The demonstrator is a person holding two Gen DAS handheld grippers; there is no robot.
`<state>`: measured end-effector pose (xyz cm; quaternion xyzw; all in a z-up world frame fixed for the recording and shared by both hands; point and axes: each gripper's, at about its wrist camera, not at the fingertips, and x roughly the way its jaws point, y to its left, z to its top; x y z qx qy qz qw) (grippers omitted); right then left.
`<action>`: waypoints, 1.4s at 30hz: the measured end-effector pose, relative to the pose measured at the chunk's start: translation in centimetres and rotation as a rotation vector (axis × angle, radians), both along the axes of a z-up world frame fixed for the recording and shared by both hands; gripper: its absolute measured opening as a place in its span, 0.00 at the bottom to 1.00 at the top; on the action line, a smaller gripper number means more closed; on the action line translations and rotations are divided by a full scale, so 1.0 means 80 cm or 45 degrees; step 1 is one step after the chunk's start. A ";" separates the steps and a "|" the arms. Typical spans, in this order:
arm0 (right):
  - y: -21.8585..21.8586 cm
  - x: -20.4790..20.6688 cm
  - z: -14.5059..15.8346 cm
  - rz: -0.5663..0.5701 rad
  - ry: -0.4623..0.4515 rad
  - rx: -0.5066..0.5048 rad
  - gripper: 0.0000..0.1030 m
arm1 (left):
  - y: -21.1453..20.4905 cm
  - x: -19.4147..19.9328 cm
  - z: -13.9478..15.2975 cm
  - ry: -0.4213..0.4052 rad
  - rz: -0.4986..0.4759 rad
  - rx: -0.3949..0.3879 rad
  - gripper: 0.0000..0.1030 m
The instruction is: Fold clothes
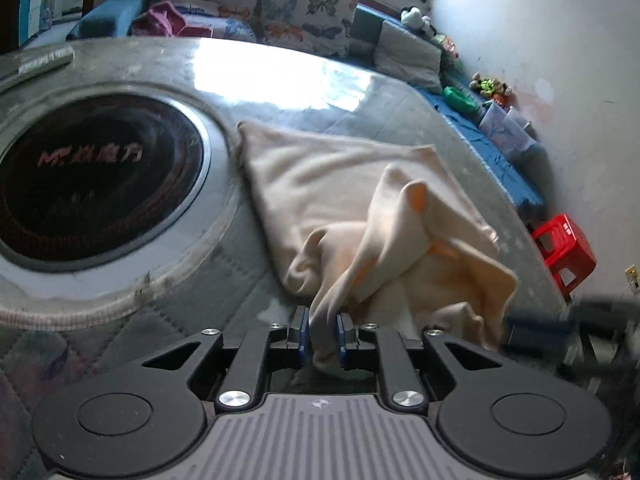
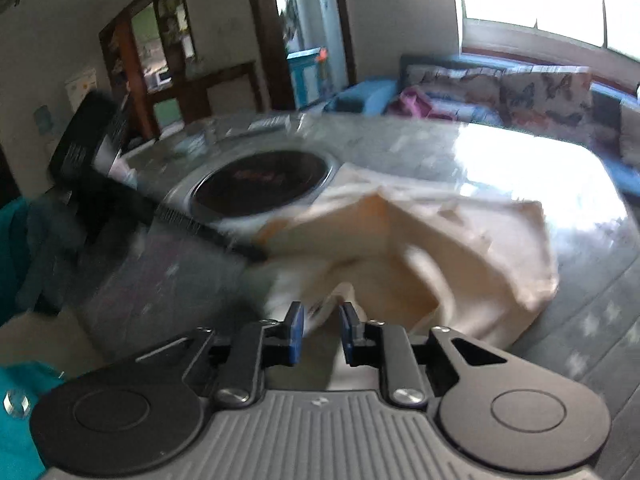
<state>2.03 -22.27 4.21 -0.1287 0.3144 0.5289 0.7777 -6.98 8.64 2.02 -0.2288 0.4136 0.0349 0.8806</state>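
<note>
Two grippers pinch one cream cloth

One grey table (image 1: 172, 320) bears a round black cooktop (image 1: 96, 184), the landmark here. Just right of the cooktop lies the cream garment (image 1: 320, 184), its far part flat, its near part bunched and lifted. The left gripper (image 1: 322, 334) clamps a gathered fold nearest the camera, cloth filling the gap between the blue pads. The right gripper (image 2: 322, 330) likewise nips a blurred edge, on the side away from the cooktop.
</note>
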 end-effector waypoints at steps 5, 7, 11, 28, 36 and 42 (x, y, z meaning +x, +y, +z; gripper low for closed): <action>0.037 0.036 0.008 -0.020 -0.175 -0.018 0.46 | 0.004 -0.006 -0.006 0.009 0.014 0.018 0.33; 0.056 0.049 0.006 -0.004 -0.219 -0.044 0.46 | 0.004 -0.008 -0.002 -0.004 0.016 0.028 0.43; 0.096 0.064 -0.006 0.086 -0.250 -0.123 0.46 | 0.010 -0.014 0.005 -0.026 0.034 0.046 0.48; 0.132 0.124 -0.027 0.249 -0.035 -0.231 0.26 | 0.038 -0.018 0.027 -0.082 0.129 0.090 0.61; 0.073 0.082 -0.008 0.045 -0.200 -0.092 0.05 | 0.030 0.019 0.044 -0.121 0.101 0.130 0.64; -0.035 0.066 0.012 -0.362 -0.229 0.069 0.05 | 0.008 0.070 0.044 -0.138 0.009 0.149 0.64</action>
